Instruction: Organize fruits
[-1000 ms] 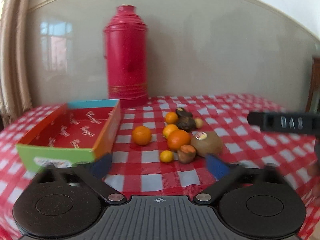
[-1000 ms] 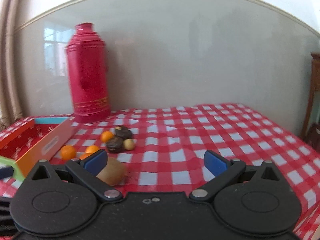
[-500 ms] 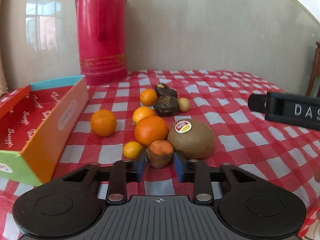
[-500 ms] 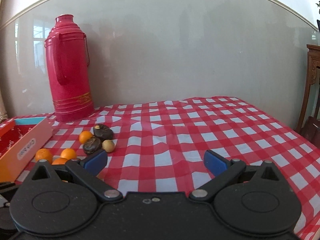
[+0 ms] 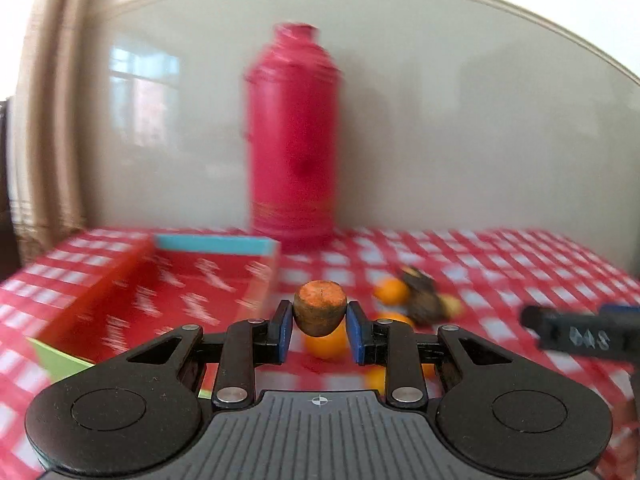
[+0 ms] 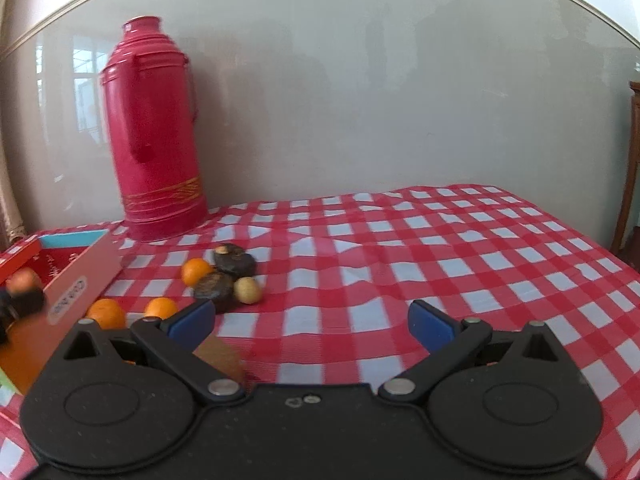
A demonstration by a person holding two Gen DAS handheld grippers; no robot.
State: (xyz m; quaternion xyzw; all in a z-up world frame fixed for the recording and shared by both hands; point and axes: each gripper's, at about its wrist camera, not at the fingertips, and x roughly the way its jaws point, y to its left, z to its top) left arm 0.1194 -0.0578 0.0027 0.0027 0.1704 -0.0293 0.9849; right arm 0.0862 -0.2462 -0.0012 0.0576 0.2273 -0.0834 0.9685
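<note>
My left gripper (image 5: pixel 319 320) is shut on a small brown fruit with an orange cut top (image 5: pixel 320 307), lifted above the cloth next to the red cardboard box (image 5: pixel 168 292). Oranges (image 5: pixel 326 346) and dark fruits (image 5: pixel 422 304) lie blurred below and to the right. In the right wrist view the same held fruit (image 6: pixel 22 280) shows at the far left over the box (image 6: pixel 76 292). My right gripper (image 6: pixel 310 318) stands open over bare cloth; a brown kiwi (image 6: pixel 220 356) sits by its left finger, with oranges (image 6: pixel 196 272), two dark fruits (image 6: pixel 214 290) and a small yellow fruit (image 6: pixel 247 290) beyond.
A tall red thermos (image 6: pixel 156 132) stands at the back against the grey wall, right behind the box. The table wears a red and white checked cloth (image 6: pixel 440 248). A wooden furniture piece (image 6: pixel 630 168) stands past the table's right edge.
My left gripper closed on the small brown fruit in the pile, then lifted it and swung left toward the box. The right gripper stayed open and shifted slightly.
</note>
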